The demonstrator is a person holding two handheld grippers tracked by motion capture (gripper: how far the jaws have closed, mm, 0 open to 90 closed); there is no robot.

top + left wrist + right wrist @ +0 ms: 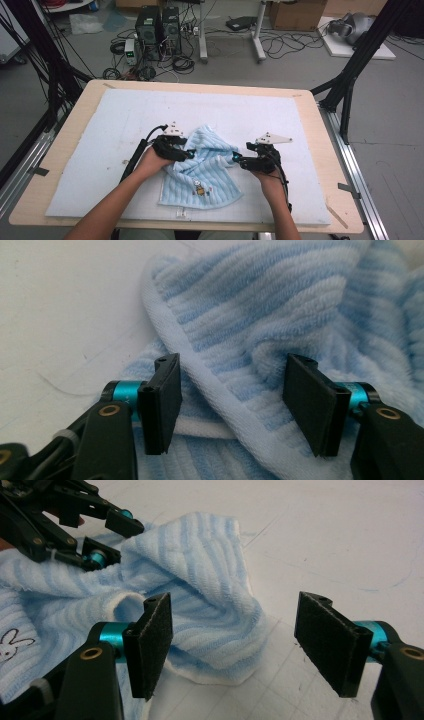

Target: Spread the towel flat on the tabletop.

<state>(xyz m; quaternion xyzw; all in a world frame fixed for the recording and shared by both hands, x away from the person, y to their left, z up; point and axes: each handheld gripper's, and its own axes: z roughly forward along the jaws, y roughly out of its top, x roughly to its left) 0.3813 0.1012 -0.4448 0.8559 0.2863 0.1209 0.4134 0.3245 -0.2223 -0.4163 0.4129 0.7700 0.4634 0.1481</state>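
blue-and-white striped terry towel (202, 170) lies rumpled on the pale foam mat (90, 150). left gripper (230, 405) stands spread wide, the towel's white hemmed edge running between its fingers (162, 400). right gripper (235, 645) gapes too, a folded corner between its fingers (150, 645), bare mat beyond.

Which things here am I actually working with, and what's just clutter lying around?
In the job:
striped towel
left gripper
right gripper
blue mat

Lying about:
computer towers
floor cables
cardboard box
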